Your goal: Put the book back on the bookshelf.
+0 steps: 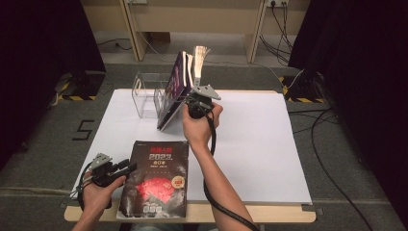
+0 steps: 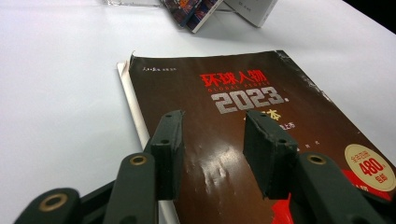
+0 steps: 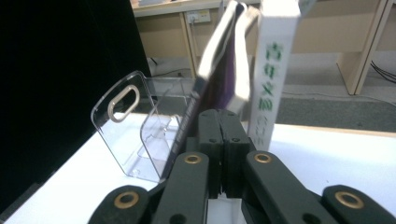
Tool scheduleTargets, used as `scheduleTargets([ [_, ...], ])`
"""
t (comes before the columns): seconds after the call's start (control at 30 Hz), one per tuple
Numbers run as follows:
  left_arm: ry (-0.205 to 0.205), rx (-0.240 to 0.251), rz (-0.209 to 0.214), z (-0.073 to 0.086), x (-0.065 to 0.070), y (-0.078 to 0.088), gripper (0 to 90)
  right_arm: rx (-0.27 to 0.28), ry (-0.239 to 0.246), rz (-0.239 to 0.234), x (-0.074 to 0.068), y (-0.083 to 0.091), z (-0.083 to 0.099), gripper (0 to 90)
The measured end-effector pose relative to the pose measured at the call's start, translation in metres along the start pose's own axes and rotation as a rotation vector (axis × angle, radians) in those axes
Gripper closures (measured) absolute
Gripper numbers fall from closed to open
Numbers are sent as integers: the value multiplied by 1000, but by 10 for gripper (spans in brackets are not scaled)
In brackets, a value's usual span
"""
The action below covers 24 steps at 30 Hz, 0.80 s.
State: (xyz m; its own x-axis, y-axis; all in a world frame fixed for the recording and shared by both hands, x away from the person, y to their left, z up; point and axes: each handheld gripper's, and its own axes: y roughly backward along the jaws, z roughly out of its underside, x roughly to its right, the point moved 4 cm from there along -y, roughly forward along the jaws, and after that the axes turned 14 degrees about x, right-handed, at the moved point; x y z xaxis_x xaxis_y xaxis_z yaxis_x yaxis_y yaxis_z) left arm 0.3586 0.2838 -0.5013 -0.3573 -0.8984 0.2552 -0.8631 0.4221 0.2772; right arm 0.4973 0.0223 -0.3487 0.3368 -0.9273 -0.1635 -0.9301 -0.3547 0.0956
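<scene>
Dark magazine [image 2: 261,140] under half-spread left tool [image 2: 212,154]; right tool [image 3: 222,154] pressed together, empty, by standing books [image 3: 233,70].

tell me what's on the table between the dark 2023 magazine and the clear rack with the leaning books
Nothing: between the 2023 magazine and the clear acrylic rack with its leaning books, the high view shows bare white table.

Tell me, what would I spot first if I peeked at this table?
Probably the dark magazine with the red picture, lying flat at the table's near edge beside the left gripper. Next, the books leaning in the clear plastic rack at the far side, with the right gripper shut just in front.
</scene>
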Motion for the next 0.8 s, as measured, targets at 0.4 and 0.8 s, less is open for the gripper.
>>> scheduleTargets([
  [0.4, -2, 2, 0, 0, 0, 0, 570, -75, 16, 17, 8, -17, 29, 803],
  [0.8, -6, 5, 1, -1, -1, 1, 571, -57, 25, -26, -1, -18, 26, 833],
])
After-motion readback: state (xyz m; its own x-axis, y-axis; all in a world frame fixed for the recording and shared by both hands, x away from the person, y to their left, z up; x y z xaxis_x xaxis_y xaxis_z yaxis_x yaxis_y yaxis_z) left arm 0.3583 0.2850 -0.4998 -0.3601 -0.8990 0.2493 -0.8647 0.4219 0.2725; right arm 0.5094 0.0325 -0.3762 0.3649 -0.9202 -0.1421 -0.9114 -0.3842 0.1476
